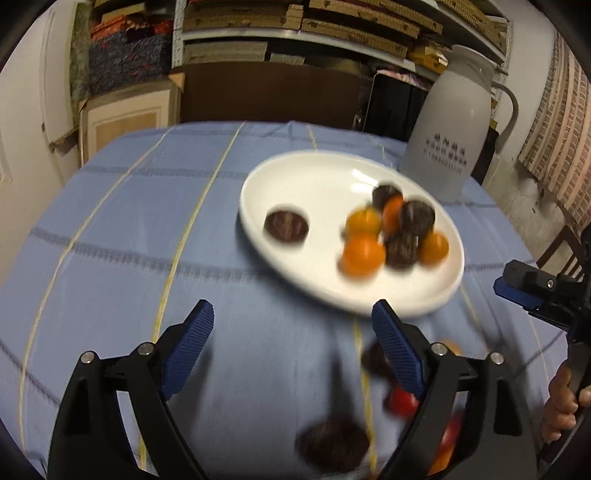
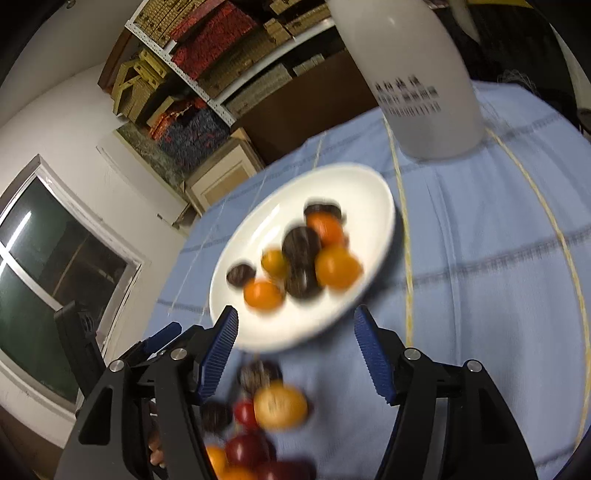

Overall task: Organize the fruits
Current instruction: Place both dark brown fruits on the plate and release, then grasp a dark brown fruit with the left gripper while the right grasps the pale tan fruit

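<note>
White walls, cluttered shelving, brick-patterned wall, dark window, blue-clothed table

Motion-blurred fruits on plate, loose fruit cut off by lower edge

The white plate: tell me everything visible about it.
The white plate is oval, shallow and glossy, ceramic by its look, lying flat on the blue cloth near the pale jug. It holds blurred orange and dark brown fruits, clustered toward one side, one dark fruit apart. Neither tongs touch it.
</note>
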`<move>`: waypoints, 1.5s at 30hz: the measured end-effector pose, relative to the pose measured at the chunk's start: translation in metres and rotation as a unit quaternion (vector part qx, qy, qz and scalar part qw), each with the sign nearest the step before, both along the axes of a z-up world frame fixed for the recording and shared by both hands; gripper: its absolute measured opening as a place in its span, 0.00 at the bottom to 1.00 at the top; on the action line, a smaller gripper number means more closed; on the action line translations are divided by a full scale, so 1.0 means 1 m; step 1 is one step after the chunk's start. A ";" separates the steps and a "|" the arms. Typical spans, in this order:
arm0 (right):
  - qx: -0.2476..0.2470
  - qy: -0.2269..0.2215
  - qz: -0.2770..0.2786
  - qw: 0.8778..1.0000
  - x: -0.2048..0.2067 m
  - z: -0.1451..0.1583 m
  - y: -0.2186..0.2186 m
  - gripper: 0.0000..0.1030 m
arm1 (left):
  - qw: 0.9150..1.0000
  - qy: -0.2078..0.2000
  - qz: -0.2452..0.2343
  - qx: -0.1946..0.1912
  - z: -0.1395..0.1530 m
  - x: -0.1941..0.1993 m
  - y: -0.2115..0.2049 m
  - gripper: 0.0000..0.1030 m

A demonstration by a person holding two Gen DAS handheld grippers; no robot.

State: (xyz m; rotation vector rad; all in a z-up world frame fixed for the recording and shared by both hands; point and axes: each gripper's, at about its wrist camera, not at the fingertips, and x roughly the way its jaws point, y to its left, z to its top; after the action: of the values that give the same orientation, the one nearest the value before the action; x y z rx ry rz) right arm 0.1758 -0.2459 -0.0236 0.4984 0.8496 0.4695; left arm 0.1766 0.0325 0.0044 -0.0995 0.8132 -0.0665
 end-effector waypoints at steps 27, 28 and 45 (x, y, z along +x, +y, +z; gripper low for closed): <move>-0.035 -0.004 0.055 0.998 -0.039 -0.007 0.030 0.70 | 0.994 0.032 -0.037 0.100 -0.028 -0.050 -0.025 0.92; -0.041 -0.006 0.055 0.998 -0.039 -0.008 0.032 0.70 | 0.993 0.032 -0.037 0.103 -0.029 -0.050 -0.026 0.92; -0.191 -0.040 0.084 0.977 -0.044 -0.021 0.083 0.47 | 0.995 0.035 -0.050 0.074 -0.030 -0.050 -0.029 0.61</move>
State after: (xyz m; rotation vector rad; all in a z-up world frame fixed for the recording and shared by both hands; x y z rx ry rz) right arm 0.1318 -0.1633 -0.0446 0.0534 0.8826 0.4629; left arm 0.1269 0.0036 -0.0252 0.0802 0.8897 -0.0978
